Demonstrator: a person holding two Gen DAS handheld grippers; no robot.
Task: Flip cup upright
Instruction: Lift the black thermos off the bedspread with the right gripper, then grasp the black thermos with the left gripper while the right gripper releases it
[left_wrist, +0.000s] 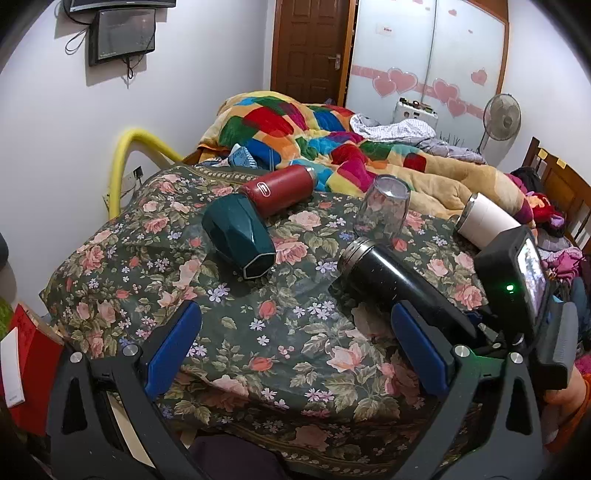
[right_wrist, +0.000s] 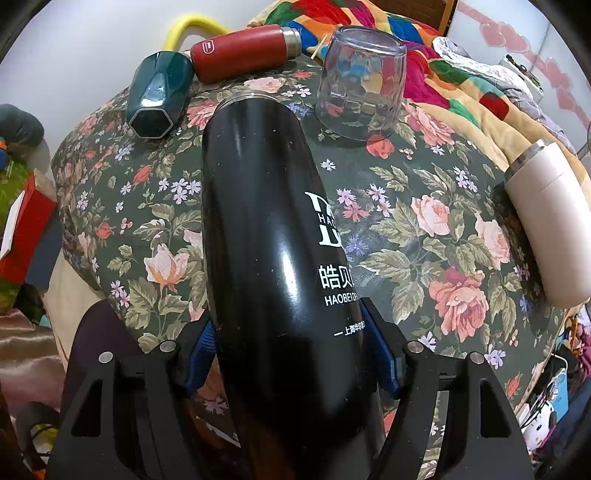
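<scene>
Right now we have the black cup (right_wrist: 273, 236) clamped between the blue pads (right_wrist: 202, 354) of our right gripper (right_wrist: 291, 354), which grips its base end; the cup lies tilted, its steel-rimmed mouth pointing away from us over the floral cloth (right_wrist: 424, 229). Our left gripper (left_wrist: 295, 354) hovers over the same cloth just beside the black cup, its fingers (left_wrist: 173, 347) spread wide with nothing between them. Beyond the black cup's mouth, a clear glass (right_wrist: 360, 85) stands upside down on the cloth. Past the cup's mouth on the other side, a green faceted cup (right_wrist: 160, 96) lies on its side, and a red flask (right_wrist: 243, 51) lies touching it. Well apart from the black cup, at the cloth's edge near the glass side, a white cup (right_wrist: 546, 218) also lies on its side.
</scene>
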